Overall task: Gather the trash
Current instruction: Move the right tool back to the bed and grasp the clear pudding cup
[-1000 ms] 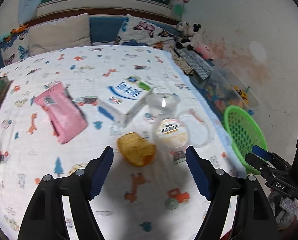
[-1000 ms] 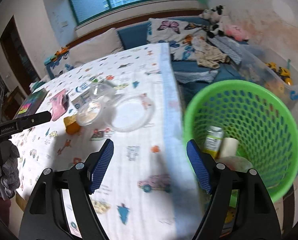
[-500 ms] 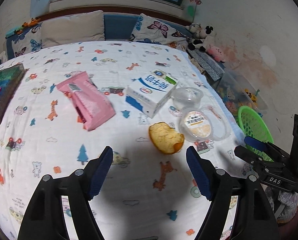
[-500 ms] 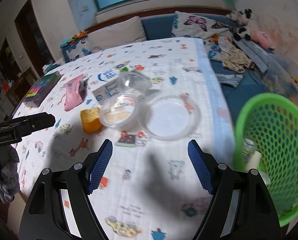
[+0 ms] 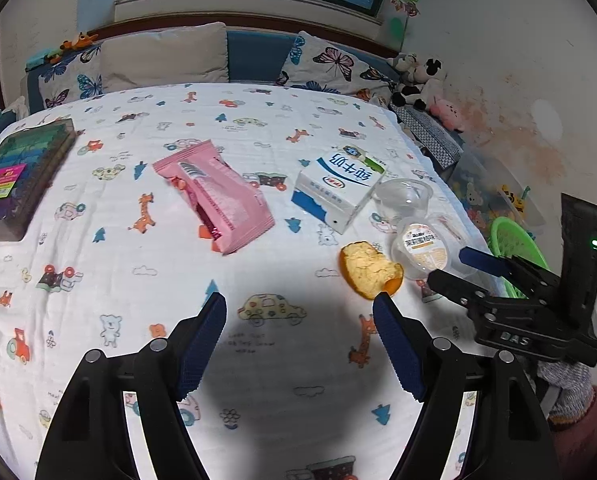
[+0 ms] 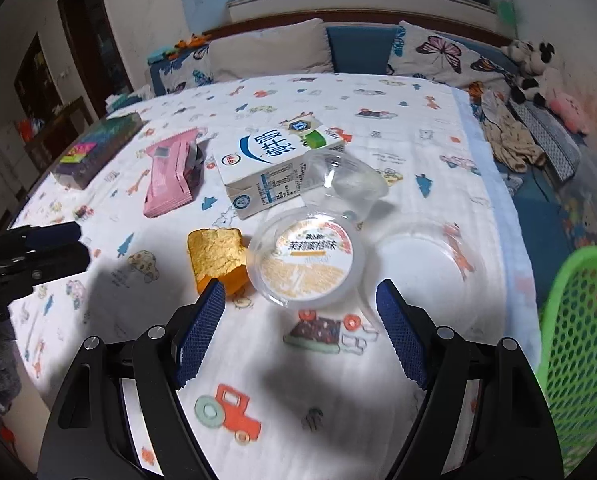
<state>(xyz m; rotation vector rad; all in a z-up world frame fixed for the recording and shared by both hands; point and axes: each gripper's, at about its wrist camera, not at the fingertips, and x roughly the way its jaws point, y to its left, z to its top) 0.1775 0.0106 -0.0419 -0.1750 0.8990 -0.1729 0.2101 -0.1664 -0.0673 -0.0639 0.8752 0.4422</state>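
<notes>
Trash lies on a cartoon-print cloth: a pink wrapper (image 5: 218, 196) (image 6: 172, 174), a white-and-blue milk carton (image 5: 338, 184) (image 6: 274, 168), an orange peel (image 5: 370, 270) (image 6: 218, 258), a lidded plastic cup (image 5: 422, 244) (image 6: 306, 260), a clear empty cup (image 5: 404, 196) (image 6: 344, 182) and a clear lid (image 6: 426, 264). My left gripper (image 5: 298, 316) hangs open over bare cloth, just left of the peel. My right gripper (image 6: 298, 304) is open, empty, right in front of the lidded cup. The green basket (image 6: 582, 344) (image 5: 514, 244) stands past the bed's right edge.
A dark boxed set (image 5: 18, 176) (image 6: 98, 148) lies at the far left of the bed. Pillows (image 5: 162, 60) and plush toys (image 5: 418, 76) line the back under the window. The right gripper's body (image 5: 530, 300) shows at the left view's right side.
The right gripper has swung left, from over the basket to in front of the lidded cup. The left gripper has drawn back and left, away from the peel. Both stay open.
</notes>
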